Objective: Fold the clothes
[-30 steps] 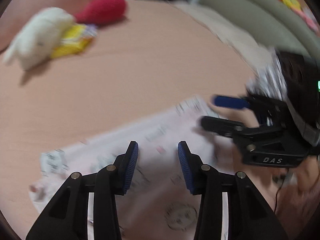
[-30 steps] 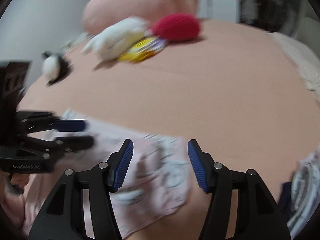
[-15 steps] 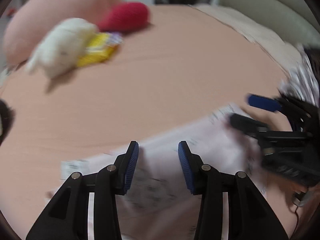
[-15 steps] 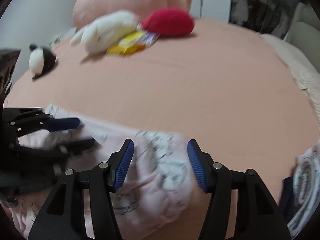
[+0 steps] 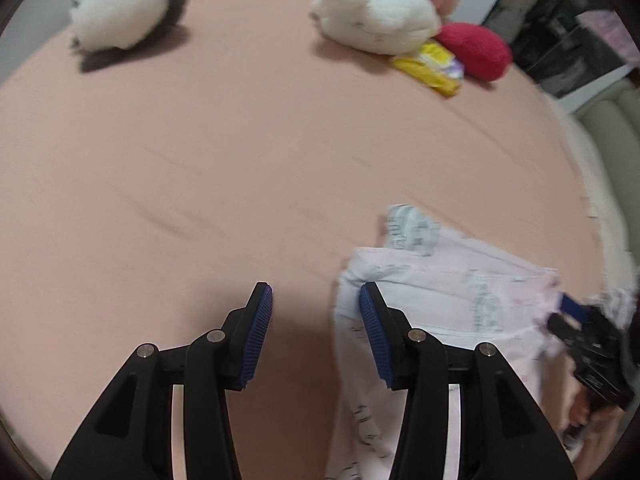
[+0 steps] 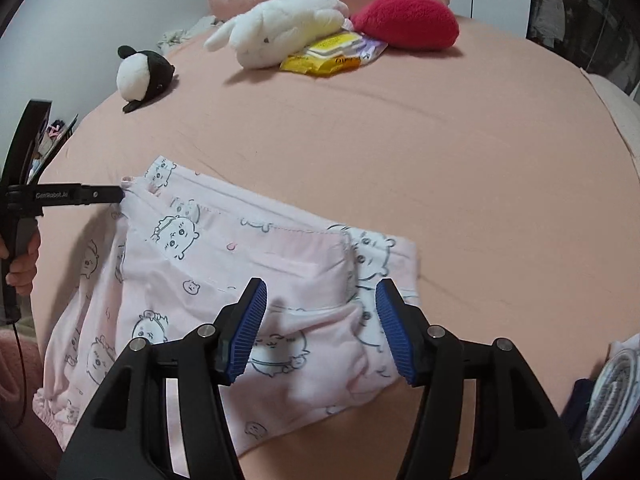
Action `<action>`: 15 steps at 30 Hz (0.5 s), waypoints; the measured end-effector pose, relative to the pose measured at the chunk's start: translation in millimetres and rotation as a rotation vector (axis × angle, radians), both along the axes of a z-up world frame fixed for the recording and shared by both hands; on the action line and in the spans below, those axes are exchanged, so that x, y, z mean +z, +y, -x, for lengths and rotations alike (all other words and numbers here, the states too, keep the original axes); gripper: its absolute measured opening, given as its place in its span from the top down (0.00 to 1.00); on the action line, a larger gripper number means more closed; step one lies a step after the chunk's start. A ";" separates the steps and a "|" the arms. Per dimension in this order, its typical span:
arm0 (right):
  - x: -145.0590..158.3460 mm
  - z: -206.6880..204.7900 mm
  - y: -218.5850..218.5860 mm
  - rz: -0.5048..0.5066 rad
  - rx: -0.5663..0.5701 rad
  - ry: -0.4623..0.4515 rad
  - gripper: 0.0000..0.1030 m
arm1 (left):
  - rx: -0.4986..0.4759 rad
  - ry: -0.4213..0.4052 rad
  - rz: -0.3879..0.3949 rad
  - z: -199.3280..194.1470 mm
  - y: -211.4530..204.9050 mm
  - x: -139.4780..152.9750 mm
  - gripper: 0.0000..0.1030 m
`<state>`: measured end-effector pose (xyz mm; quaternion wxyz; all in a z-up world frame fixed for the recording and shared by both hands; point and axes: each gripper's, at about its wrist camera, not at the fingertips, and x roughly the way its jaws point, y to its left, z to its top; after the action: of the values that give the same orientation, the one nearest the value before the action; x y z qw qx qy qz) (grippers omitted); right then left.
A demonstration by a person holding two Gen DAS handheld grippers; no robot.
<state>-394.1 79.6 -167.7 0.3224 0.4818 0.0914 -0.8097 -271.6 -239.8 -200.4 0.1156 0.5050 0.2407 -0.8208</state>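
Across the peach bedsheet (image 6: pixel 460 168), both grippers, left gripper (image 5: pixel 316 336) and right gripper (image 6: pixel 318 328), gape released over the pale-pink cartoon-print cotton garment (image 6: pixel 240 276), whose loose fold may slump.

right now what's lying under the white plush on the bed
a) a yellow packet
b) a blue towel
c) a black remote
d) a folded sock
a: in the right wrist view a yellow packet pokes out from beneath the white plush, beside the red plush.
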 end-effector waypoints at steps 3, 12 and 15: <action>-1.7 5.2 3.0 0.025 -0.024 -0.031 0.64 | -0.065 0.023 0.039 5.9 10.6 4.7 0.54; -15.4 9.8 7.5 0.032 -0.086 -0.046 0.62 | -0.086 0.045 -0.005 29.1 9.5 3.4 0.85; -12.8 4.1 -2.4 0.029 -0.093 0.000 0.78 | -0.101 0.103 -0.015 29.0 20.7 15.3 0.88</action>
<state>-398.2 77.2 -180.5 0.2914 0.4807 0.0572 -0.8251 -300.6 -219.0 -185.0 0.0577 0.4745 0.2265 -0.8487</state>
